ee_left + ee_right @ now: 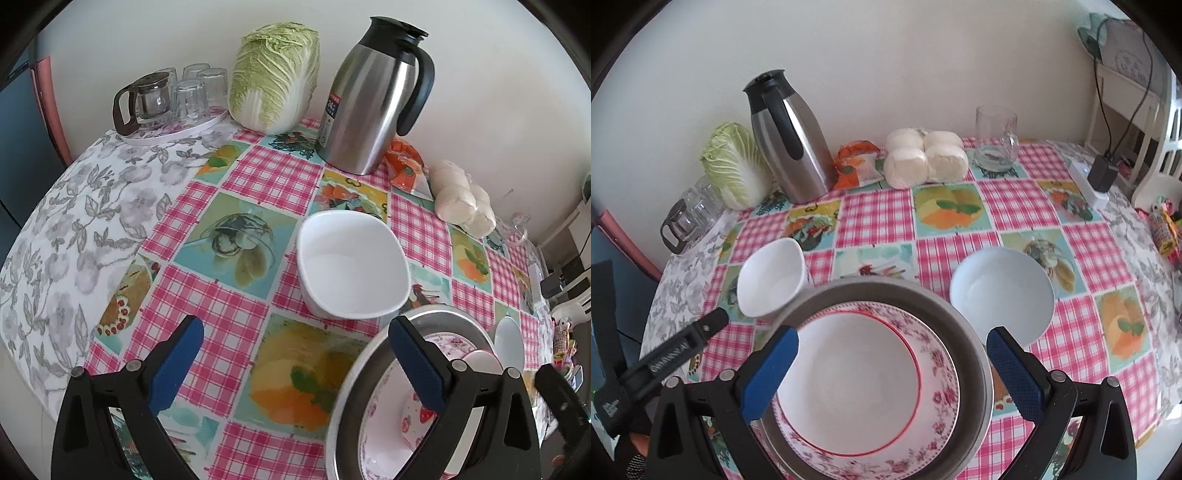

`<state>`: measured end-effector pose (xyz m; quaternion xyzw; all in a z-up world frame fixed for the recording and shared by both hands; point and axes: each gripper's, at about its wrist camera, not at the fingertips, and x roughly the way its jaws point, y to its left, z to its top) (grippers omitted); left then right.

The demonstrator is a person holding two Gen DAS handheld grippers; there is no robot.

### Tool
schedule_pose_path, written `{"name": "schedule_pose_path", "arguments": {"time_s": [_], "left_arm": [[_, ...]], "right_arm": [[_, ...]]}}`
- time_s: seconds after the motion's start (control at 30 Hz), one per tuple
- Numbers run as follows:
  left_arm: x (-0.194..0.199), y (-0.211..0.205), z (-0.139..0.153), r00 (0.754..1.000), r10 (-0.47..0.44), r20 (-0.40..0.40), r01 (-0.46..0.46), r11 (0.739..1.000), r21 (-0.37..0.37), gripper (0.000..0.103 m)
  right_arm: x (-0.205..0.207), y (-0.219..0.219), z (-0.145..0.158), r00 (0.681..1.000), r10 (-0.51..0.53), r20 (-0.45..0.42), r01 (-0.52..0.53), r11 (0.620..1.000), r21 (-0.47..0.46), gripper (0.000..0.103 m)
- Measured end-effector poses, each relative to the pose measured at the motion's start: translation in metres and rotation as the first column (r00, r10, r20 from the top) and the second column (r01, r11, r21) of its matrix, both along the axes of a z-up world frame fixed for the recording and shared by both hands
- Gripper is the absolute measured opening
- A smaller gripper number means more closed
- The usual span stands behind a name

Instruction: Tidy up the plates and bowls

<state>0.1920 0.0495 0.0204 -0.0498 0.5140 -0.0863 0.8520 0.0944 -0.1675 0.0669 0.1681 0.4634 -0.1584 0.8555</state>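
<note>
A floral-rimmed plate (pixel 864 380) lies inside a round metal pan (pixel 971 354) at the table's near edge. My right gripper (pixel 892 365) is open above the plate, holding nothing. A squarish white bowl (pixel 770 282) sits left of the pan and a round white bowl (pixel 1001 295) sits right of it. In the left wrist view my left gripper (pixel 295 363) is open and empty above the tablecloth, with the squarish bowl (pixel 351 266) just ahead and the pan (pixel 354 373) under its right finger. The left gripper's finger (pixel 683 347) shows in the right wrist view.
A steel thermos jug (pixel 792 144), a napa cabbage (pixel 735 166), a bag of white buns (pixel 923 158), an orange packet (pixel 855 162) and a glass mug (pixel 995 140) stand along the wall. A tray of glasses (pixel 173 99) is at the far left. A power strip (pixel 1087 181) lies right.
</note>
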Motion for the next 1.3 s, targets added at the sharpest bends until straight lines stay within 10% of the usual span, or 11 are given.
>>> {"name": "schedule_pose_path", "arguments": {"time_s": [0.77,1.3], "left_arm": [[0.053,0.045,-0.021,0.995,0.097,-0.022,-0.099,0.989,-0.113,0.100],[0.082,0.038,-0.042,0.997,0.071,-0.033,-0.076,0.978,-0.196,0.100]], "right_arm": [[0.077,0.017,0.029,0.995,0.052,-0.087,-0.059,0.995,-0.084,0.103],[0.148,0.037,-0.003,0.970,0.093,-0.225,-0.114,0.990,-0.085,0.102]]}}
